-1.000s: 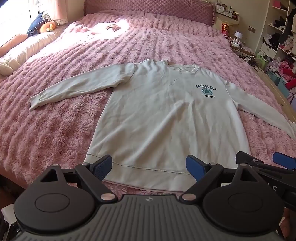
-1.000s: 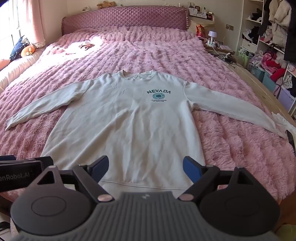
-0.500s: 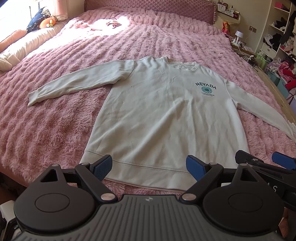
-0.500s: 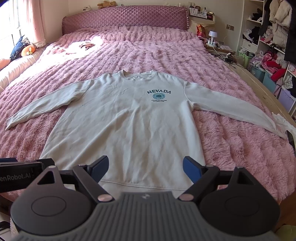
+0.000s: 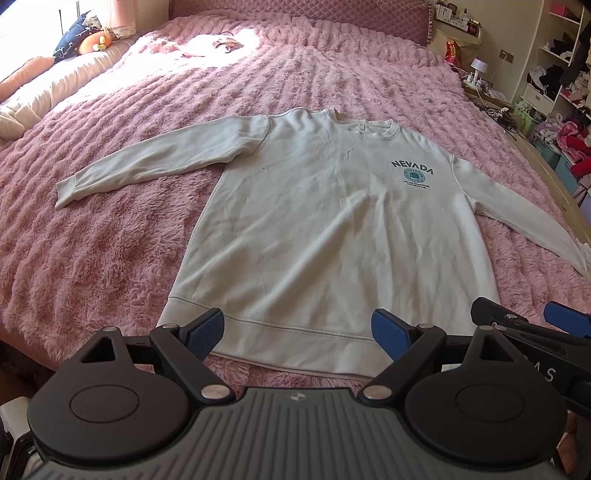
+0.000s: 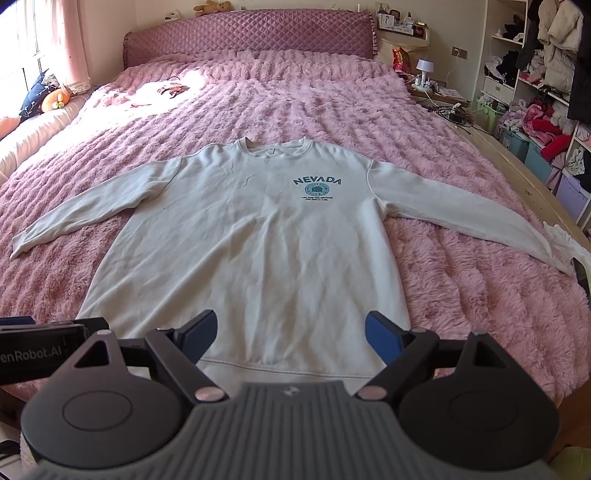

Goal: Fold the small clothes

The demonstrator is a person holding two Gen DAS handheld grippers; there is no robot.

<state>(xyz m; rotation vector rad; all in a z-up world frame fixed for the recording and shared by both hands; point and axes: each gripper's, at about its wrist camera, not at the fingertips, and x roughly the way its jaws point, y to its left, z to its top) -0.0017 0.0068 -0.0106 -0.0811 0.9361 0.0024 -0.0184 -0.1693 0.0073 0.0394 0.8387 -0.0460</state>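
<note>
Left wrist view
Left gripper: jaws wide apart, empty, at the 6 o'clock hem.
Sweatshirt: spread flat, front up, on the pink bedspread; collar toward 12 o'clock.
Right gripper: at 4 o'clock, beside the hem; jaw state not determinable here.

Right wrist view
Right gripper: jaws wide apart, empty.
Sweatshirt: sleeves extend toward 9 and 3 o'clock.

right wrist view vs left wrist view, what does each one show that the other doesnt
Only the right wrist view shows the stuffed toy on the headboard, the hanging coats, and the left gripper's labelled body at its lower-left edge.

Only the left wrist view shows the right gripper poking in from its right edge.

Both show the sweatshirt spread flat, sleeves out, on the pink bedspread, the lamp, and open jaws above the hem.
</note>
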